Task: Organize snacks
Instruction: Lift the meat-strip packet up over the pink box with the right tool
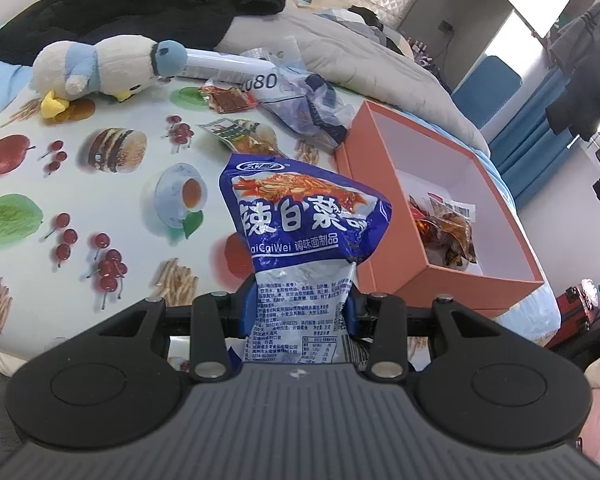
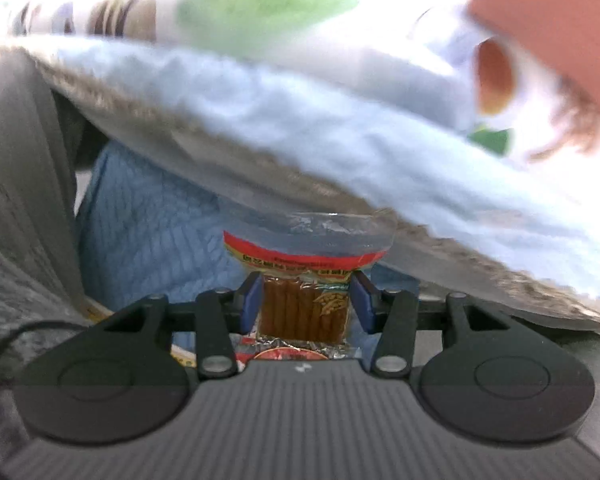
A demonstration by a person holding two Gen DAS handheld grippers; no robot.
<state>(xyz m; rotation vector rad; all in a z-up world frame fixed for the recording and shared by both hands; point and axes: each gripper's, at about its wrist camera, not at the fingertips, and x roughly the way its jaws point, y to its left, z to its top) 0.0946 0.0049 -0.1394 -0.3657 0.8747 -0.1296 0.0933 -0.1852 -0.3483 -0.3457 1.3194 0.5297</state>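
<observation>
Blue snack bag [image 1: 304, 240] pinched in your left tongs [image 1: 300, 312], above the bed beside the orange box [image 1: 452, 280].
Right tongs [image 2: 304, 304] pinch a stick-snack packet [image 2: 306, 280]; both grips look shallow, so a quick swing could drop either short of the box.

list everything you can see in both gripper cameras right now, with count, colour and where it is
snack bag: one, blue and white, in left gripper
brown stick snack packet: one, red-trimmed, in right gripper
box: one, orange, white inside, open, right of cloth, wrapped snacks inside
small packets: two, on cloth, far side
plush penguin: one, white and blue, far left
food-print cloth: one, white
left gripper: one, black, blue pads
right gripper: one, black, blue pads
</observation>
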